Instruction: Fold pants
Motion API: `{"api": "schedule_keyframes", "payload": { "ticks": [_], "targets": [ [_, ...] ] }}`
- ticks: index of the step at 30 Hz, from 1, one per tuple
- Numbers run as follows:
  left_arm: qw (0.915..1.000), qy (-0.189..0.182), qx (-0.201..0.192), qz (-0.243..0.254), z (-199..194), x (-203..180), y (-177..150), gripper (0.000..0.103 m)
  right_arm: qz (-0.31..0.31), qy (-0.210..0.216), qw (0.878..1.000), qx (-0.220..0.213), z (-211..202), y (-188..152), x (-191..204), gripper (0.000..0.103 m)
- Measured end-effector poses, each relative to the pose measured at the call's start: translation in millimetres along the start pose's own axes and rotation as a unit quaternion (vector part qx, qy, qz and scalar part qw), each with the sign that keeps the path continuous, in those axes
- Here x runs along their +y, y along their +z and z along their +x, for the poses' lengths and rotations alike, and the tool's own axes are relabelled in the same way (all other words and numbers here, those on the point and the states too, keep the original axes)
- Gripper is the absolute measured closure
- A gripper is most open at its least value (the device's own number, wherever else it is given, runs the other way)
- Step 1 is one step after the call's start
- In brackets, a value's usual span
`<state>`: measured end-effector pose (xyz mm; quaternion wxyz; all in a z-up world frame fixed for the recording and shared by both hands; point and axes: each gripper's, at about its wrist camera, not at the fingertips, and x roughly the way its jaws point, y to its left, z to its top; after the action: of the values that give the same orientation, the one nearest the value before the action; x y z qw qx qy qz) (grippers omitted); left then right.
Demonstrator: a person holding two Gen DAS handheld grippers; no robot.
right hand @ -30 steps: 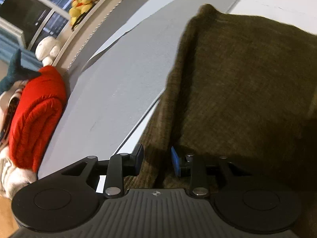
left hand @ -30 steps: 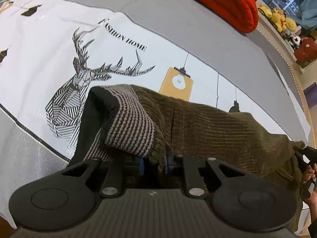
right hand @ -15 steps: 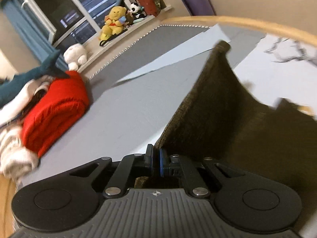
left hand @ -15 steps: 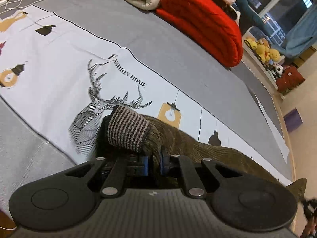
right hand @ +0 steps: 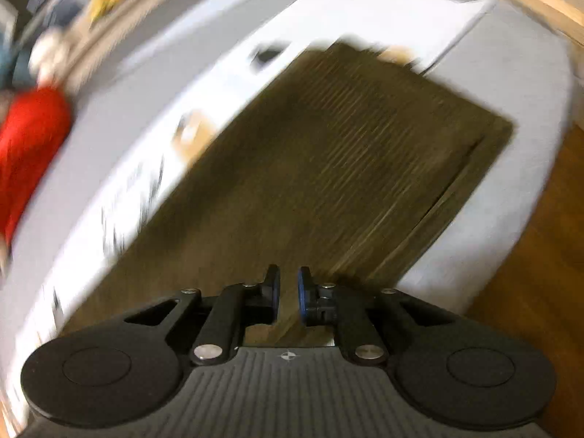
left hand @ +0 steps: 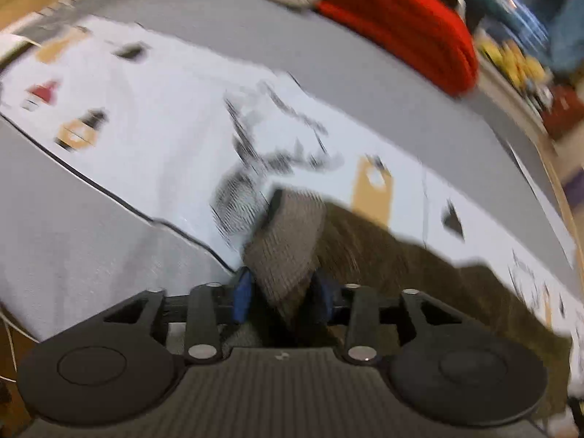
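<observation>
- The pants, olive and ribbed, are seen spread on a printed white cloth that covers a grey bed; both views are blurred by motion.
- In the left view, the striped waistband of the pants is seen bunched between the blue pads of the left gripper. The pads stand apart with the fabric filling the gap; whether it is pinched or merely lying there cannot be told.
- The waistband is probably kept at that end so that one edge of the fold can be placed or let go there.
- In the right view, the pants are seen lying flat as a roughly rectangular panel, one long edge showing a doubled layer, which suggests a fold already laid.
- The pads of the right gripper are nearly together, with a narrow gap; no fabric is seen caught between them, and they are held over the near edge of the pants.
- A red cushion lies at the far side of the bed, well apart from the pants.
- A further fold is judged to remain.
</observation>
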<state>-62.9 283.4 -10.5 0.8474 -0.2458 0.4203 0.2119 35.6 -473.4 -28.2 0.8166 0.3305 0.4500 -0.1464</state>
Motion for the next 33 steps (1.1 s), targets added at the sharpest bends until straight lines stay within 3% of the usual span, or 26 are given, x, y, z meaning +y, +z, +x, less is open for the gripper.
{"api": "schedule_keyframes", "payload": {
  "ticks": [3, 5, 7, 9, 11, 15, 18, 22, 26, 28, 31, 33],
  "targets": [
    [0.9945, 0.068, -0.073, 0.032, -12.2, -16.7, 6.8, 0.057, 0.084, -0.025, 0.994, -0.058, -7.7, 21.9, -34.0, 0.091],
    [0.9931, 0.055, -0.090, 0.052, -15.0, -27.4, 8.8, 0.057, 0.139, -0.057, 0.984, -0.099, -12.0, 28.9, -60.6, 0.091],
    [0.9951, 0.011, -0.067, 0.072, -5.7, -41.4, 9.0, 0.057, 0.178, -0.063, 0.976, -0.107, -9.7, 37.0, -84.5, 0.087],
    [0.9950, -0.056, -0.006, 0.083, 14.2, -57.4, 6.0, 0.057, 0.195, -0.043, 0.976, -0.088, 0.6, 43.7, -98.3, 0.086],
    [0.9888, -0.099, 0.052, 0.099, 32.8, -75.5, 0.0, 0.057, 0.193, -0.033, 0.978, -0.073, 12.3, 49.0, -104.4, 0.086],
    [0.9680, -0.071, 0.102, 0.218, 58.6, -124.1, -21.6, 0.057, 0.165, -0.036, 0.983, -0.067, 21.0, 54.0, -98.3, 0.083],
    [0.9590, -0.074, 0.118, 0.246, 67.2, -137.9, -29.0, 0.057, 0.149, -0.042, 0.985, -0.073, 25.5, 61.6, -91.7, 0.076],
    [0.9546, -0.061, 0.129, 0.261, 73.8, -141.7, -36.1, 0.057, 0.131, -0.047, 0.988, -0.072, 33.1, 68.1, -93.0, 0.076],
    [0.9542, -0.050, 0.132, 0.264, 76.6, -144.6, -40.1, 0.057, 0.130, -0.093, 0.985, -0.063, 38.1, 67.8, -93.6, 0.079],
    [0.9537, -0.047, 0.133, 0.266, 79.3, -146.0, -41.5, 0.057, 0.139, -0.092, 0.984, -0.063, 37.7, 66.9, -94.7, 0.080],
    [0.9507, -0.038, 0.136, 0.276, 81.2, -148.8, -45.3, 0.057, 0.107, -0.101, 0.987, -0.063, 39.6, 67.3, -88.2, 0.078],
    [0.9494, -0.034, 0.137, 0.281, 82.0, -149.4, -47.0, 0.057, 0.090, -0.100, 0.989, -0.065, 41.9, 66.5, -85.5, 0.088]
  ]
}}
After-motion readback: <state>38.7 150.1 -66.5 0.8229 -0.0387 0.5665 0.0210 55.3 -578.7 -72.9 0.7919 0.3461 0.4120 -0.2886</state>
